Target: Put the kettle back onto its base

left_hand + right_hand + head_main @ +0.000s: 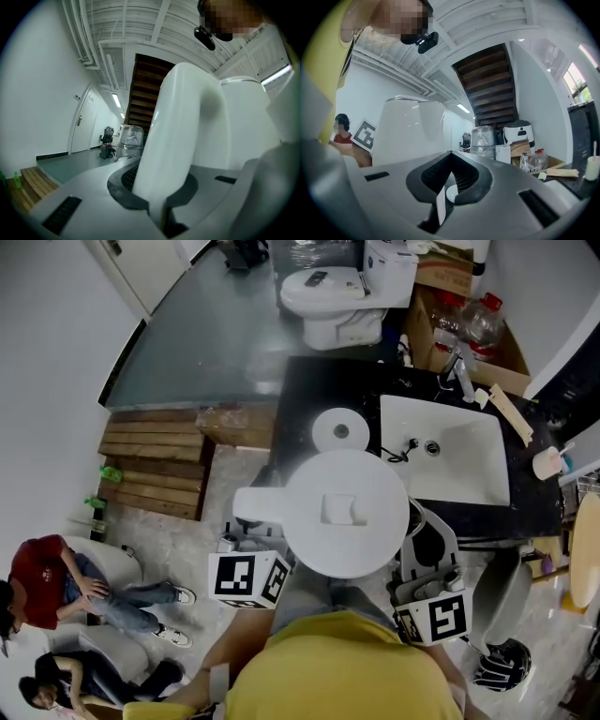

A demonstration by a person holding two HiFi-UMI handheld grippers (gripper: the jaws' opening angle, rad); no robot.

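Seen from above in the head view, the white kettle [342, 512] hangs in front of the black counter [309, 390]. Its round white base [340, 430] lies on the counter just beyond it. My left gripper [255, 523] is shut on the kettle's handle [258, 504]. In the left gripper view the handle [183, 140] fills the space between the jaws of the left gripper [161, 206]. My right gripper [415, 517] is close beside the kettle's right side. In its own view the right gripper [450, 157] has its tips together, and the kettle [412, 131] stands to its left.
A white sink [487, 442] with a faucet [459, 376] is set into the counter right of the base. A toilet [328, 292] stands beyond. A wooden pallet [155, 465] lies on the floor at left. Two people [56, 587] sit at lower left.
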